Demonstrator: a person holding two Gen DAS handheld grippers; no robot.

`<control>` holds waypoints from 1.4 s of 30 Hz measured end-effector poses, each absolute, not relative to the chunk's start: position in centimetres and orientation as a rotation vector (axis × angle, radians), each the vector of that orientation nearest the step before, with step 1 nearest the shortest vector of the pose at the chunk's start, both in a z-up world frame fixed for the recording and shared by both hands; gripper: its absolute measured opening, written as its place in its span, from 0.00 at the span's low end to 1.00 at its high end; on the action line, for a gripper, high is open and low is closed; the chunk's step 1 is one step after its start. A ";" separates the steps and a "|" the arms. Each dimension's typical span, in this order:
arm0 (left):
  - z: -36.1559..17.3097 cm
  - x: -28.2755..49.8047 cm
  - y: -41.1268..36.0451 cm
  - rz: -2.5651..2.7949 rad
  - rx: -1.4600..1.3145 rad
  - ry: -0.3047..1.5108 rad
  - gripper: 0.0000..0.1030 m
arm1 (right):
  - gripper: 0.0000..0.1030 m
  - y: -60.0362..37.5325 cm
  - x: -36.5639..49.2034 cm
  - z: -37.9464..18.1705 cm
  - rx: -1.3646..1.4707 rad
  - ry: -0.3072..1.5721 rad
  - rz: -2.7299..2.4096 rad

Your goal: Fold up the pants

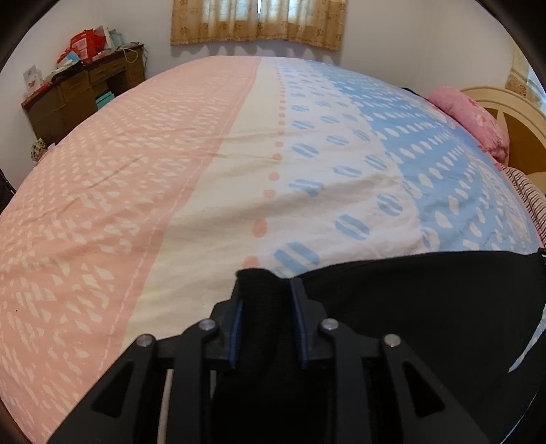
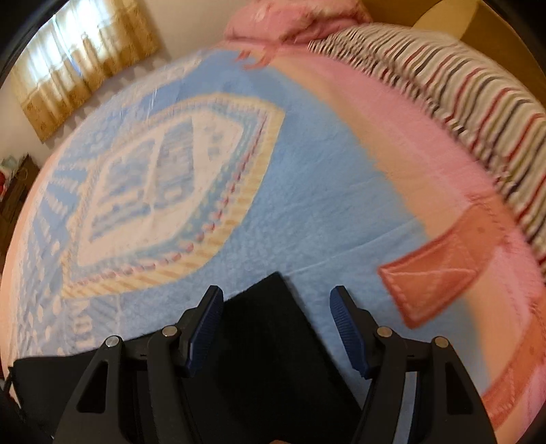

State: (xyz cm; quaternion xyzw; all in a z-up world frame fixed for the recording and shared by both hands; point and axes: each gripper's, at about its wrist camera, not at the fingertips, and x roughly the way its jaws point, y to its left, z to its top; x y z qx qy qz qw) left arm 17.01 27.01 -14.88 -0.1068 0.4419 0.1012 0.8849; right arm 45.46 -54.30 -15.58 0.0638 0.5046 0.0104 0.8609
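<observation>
The black pants (image 1: pixel 426 307) lie on the patterned bedspread (image 1: pixel 204 170) at the lower right of the left wrist view. My left gripper (image 1: pixel 264 283) is shut on a bunched fold of the pants, which sticks up between the fingers. In the right wrist view the pants (image 2: pixel 273 341) lie flat under the gripper, one corner pointing away. My right gripper (image 2: pixel 276 297) is open, its blue-padded fingers (image 2: pixel 204 328) standing either side of that corner, not touching it. The right view is blurred by motion.
A pink pillow (image 1: pixel 471 119) and a striped pillow (image 2: pixel 460 88) lie by the cream headboard (image 1: pixel 518 112). A cluttered wooden desk (image 1: pixel 78 88) stands against the far left wall under a curtained window (image 1: pixel 259 20). The bedspread (image 2: pixel 307 170) covers the whole bed.
</observation>
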 end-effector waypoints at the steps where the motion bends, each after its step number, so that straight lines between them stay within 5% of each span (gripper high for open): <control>1: -14.9 17.0 27.0 0.203 -0.221 0.922 0.24 | 0.57 -54.0 45.5 -15.6 0.107 1.050 0.020; 2: -14.8 17.1 27.0 0.192 -0.219 0.923 0.15 | 0.46 -53.6 45.5 -15.6 0.085 1.049 0.015; 3: -14.8 17.2 26.8 0.176 -0.213 0.926 0.12 | 0.16 -53.4 45.5 -15.6 0.074 1.051 0.022; 6: -14.1 17.3 26.2 0.185 -0.158 0.919 0.11 | 0.05 -53.2 44.7 -14.6 0.079 1.035 0.066; 22: -8.5 9.6 26.8 0.093 -0.299 0.708 0.10 | 0.04 -56.7 29.6 -3.6 0.155 0.615 0.137; 42: -11.3 -2.4 24.3 -0.043 -0.302 0.706 0.11 | 0.04 -64.5 12.9 -9.6 0.282 0.548 0.099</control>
